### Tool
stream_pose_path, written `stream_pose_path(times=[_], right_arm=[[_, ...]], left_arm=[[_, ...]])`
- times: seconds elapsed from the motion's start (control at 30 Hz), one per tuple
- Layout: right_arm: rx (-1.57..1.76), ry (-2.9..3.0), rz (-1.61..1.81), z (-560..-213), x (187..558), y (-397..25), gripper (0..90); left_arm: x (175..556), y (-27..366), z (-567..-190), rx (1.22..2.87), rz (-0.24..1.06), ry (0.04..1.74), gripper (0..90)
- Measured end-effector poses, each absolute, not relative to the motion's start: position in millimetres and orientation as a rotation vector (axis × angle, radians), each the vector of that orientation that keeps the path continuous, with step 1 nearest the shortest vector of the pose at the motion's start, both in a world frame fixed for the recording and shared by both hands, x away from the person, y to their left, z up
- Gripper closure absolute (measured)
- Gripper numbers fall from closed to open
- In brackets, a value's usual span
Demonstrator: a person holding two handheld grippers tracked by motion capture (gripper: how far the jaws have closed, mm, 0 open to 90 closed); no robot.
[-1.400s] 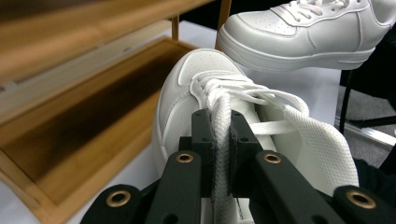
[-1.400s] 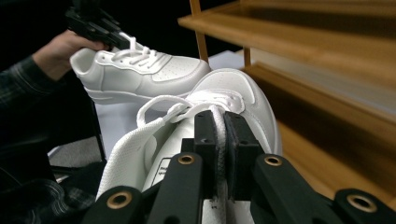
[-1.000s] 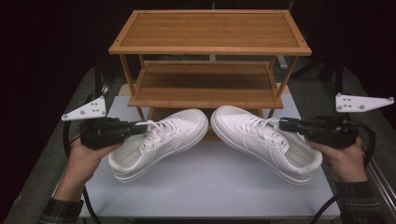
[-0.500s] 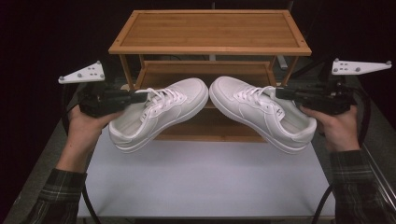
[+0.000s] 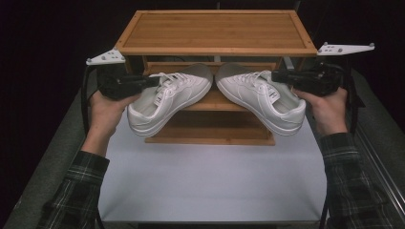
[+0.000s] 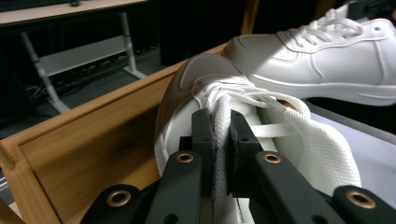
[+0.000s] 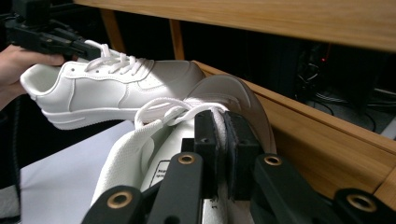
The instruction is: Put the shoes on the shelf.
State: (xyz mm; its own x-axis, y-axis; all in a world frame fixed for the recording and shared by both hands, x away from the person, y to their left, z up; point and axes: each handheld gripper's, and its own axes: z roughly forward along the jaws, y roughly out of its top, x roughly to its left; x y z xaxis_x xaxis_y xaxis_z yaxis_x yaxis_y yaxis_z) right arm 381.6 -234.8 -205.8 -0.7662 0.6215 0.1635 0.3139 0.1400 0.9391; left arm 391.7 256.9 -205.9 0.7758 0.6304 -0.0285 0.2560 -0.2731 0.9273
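Note:
Two white sneakers hang in the air in front of a wooden shoe rack. My left gripper is shut on the laced side of the left sneaker, whose toe reaches in over the middle shelf. In the left gripper view the jaws pinch that shoe's side beside the tongue. My right gripper is shut on the right sneaker in the same way, seen close in the right gripper view. Both toes point inward and nearly meet.
The rack has three tiers and stands at the back of a white table top. Its top shelf overhangs the raised shoes. Dark surroundings lie past the table edges, with a metal rail on the right.
Both sneakers rose from the table and moved forward, from in front of the rack's bottom tier to the level of the middle shelf, toes now over it. Both grippers stayed shut.

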Motion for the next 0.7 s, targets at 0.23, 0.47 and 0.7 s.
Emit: stream_pose_path(times=[0.23, 0.47, 0.7], right_arm=[[0.976, 2.119, 1.589, -213.0, 394.3, -223.4, 84.6], [0.968, 2.107, 1.547, -213.8, 395.3, -218.3, 84.2], [0.965, 2.102, 1.497, -214.6, 394.9, -218.0, 78.8]], left_arm=[[404.2, 246.7, -213.0, 1.848, 0.436, 0.755, 84.5], [407.9, 247.1, -216.0, 1.847, 0.440, 0.773, 84.0], [408.4, 247.4, -215.4, 1.850, 0.440, 0.785, 76.1]])
